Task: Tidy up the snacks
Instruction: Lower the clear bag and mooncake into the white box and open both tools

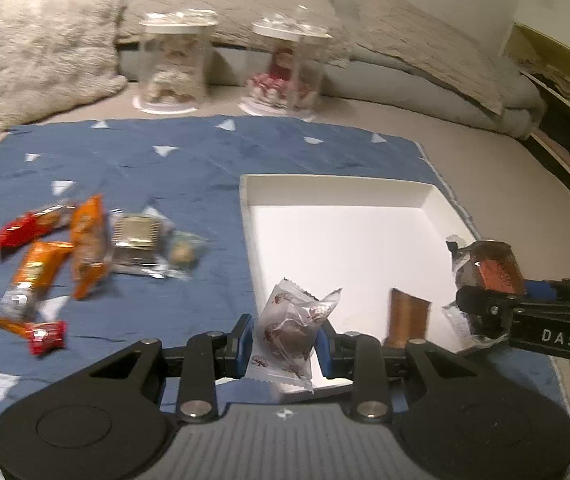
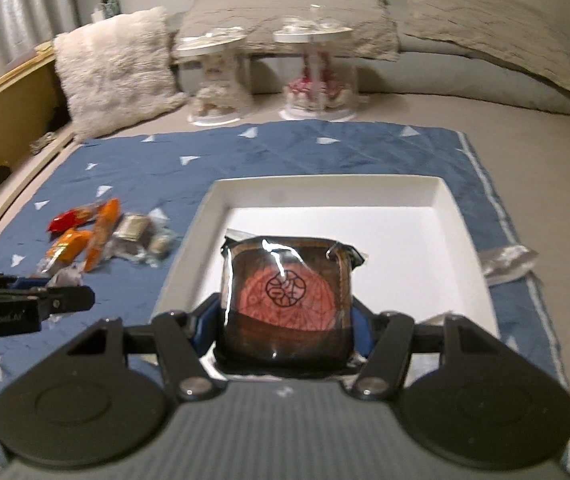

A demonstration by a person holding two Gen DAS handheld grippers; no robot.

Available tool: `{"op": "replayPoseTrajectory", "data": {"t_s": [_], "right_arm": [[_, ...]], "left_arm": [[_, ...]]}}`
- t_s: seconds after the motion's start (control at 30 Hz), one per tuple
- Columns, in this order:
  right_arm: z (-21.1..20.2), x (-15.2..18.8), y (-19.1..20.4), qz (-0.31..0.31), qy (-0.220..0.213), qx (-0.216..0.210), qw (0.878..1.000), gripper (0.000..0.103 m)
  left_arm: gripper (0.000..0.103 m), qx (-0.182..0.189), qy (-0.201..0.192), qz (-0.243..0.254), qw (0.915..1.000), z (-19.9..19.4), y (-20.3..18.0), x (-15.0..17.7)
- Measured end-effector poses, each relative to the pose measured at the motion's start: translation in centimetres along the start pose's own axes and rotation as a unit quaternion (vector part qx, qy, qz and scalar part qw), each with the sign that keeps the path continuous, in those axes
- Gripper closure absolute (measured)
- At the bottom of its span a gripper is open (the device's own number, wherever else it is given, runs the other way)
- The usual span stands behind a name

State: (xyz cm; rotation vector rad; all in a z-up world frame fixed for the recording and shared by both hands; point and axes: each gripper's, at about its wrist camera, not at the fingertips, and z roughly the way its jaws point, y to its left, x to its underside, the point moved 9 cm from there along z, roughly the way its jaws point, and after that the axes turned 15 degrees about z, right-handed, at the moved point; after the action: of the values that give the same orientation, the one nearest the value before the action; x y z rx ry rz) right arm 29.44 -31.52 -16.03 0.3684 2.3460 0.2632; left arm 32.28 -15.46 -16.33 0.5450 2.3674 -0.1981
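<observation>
- Left wrist view: the left gripper (image 1: 285,342) pinches a clear-wrapped brown sweet (image 1: 289,336) between its blue pads, at the near left edge of the white tray (image 1: 337,188). The wrapper's lower end hides the tray rim there.
- A brown bar (image 1: 407,318) lies on the tray floor; its near end is cut off behind the gripper linkage.
- The right gripper (image 1: 481,308) enters from the right edge, clamped on a dark square packet (image 1: 493,266) over the tray's right side; only one finger is plainly seen.
- Loose snacks (image 1: 85,248) lie in a cluster on the blue cloth (image 1: 189,160), left of the tray; blur makes their labels unreadable.
- Two clear jars (image 1: 175,62) at the far edge are blurred; contents not identifiable.
- Right wrist view: the right gripper (image 2: 287,320) is pressed onto the dark square packet (image 2: 287,292), red round emblem facing the camera, above the near part of the white tray (image 2: 325,190). The packet hides both pads and the tray floor behind it.
- The left gripper (image 2: 65,300) shows at the left edge, side-on; its grip cannot be judged here.
- A crumpled clear wrapper (image 2: 507,262) lies on the cloth just beside the tray's right rim.
</observation>
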Motion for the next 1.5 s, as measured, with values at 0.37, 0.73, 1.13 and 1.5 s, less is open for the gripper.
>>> {"op": "replayPoseTrajectory", "data": {"t_s": [0.37,0.73,1.13,1.5], "right_arm": [[3.5,-1.6,-4.8,0.055,0.015,0.008,0.998,0.034],[10.9,0.5,0.4,0.177,0.097,-0.106,0.974,0.034],[13.1,2.4,-0.4,0.196,0.128,-0.083,0.969,0.034],[10.6,2.3,-2.8,0.162,0.117,-0.049,0.979,0.023]], "left_arm": [[0.069,0.038,0.021,-0.010,0.9990,5.1,-2.7,-0.2],[0.069,0.060,0.020,-0.036,0.9973,5.2,-1.0,0.5],[0.069,0.071,0.021,-0.048,0.9961,5.6,-1.3,0.3],[0.059,0.079,0.034,-0.054,0.9948,6.1,-2.9,0.3]]}}
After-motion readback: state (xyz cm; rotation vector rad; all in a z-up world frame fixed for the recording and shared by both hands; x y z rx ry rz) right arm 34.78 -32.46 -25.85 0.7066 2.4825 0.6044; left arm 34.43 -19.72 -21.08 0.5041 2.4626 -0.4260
